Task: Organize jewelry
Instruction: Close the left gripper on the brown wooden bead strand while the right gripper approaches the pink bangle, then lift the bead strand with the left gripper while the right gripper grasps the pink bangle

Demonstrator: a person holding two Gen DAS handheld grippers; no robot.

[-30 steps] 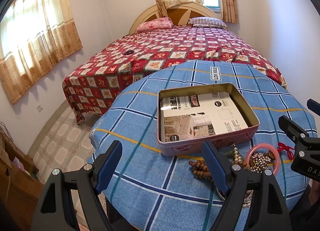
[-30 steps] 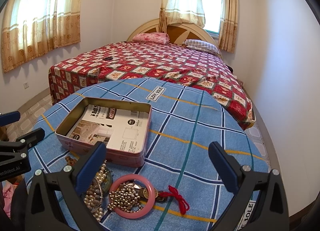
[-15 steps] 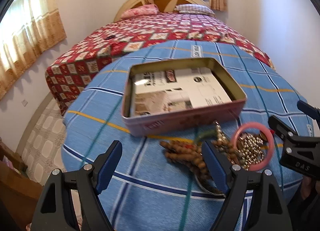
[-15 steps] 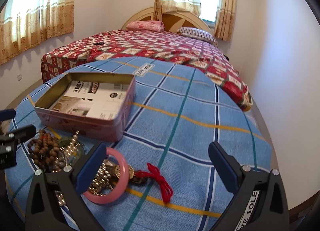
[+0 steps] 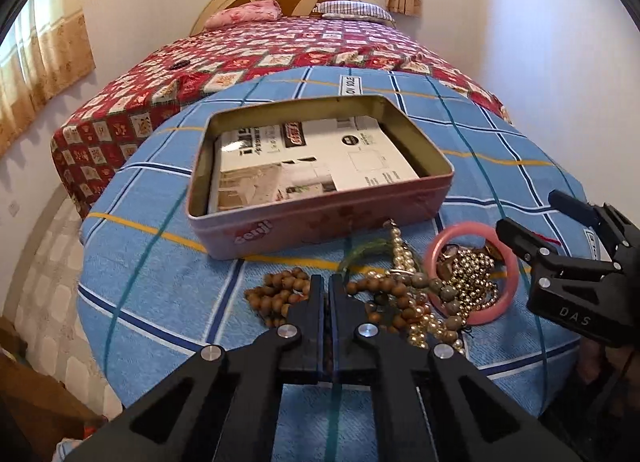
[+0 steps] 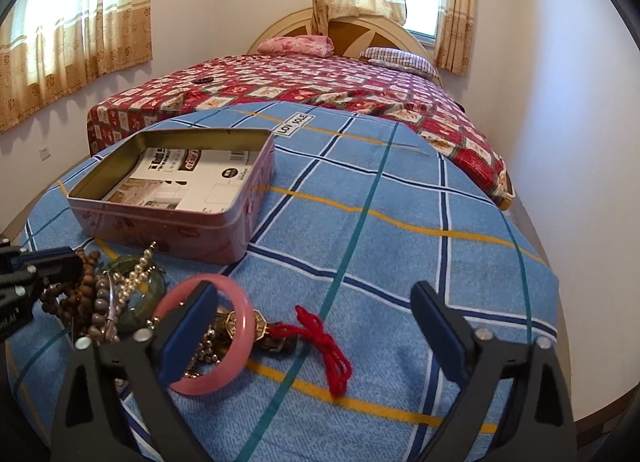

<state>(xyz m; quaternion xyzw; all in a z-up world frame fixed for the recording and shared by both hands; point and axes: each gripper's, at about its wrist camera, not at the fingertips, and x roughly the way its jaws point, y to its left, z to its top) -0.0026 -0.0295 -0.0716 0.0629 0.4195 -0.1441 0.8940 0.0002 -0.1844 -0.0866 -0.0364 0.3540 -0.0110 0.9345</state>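
Pinching the wooden bead strand (image 5: 280,294), my left fingers (image 5: 325,282) risk dragging the tangled pile (image 5: 420,302); right fingers (image 6: 312,326), just narrowing, straddle the pink bangle (image 6: 236,326) without gripping it.

Your left wrist cam sits low and close behind the left hand-held gripper (image 5: 325,282), tilted down over the near edge of the counter (image 5: 160,262), facing the bed (image 5: 280,50). Your right wrist cam rides behind the right hand-held gripper (image 6: 316,298), same heading, a bit flatter, off to the right side. Both views share the pink tin (image 5: 320,218), the jewelry pile (image 5: 420,294), the bed and the far window, and each one catches the other hand-held gripper at its edge.
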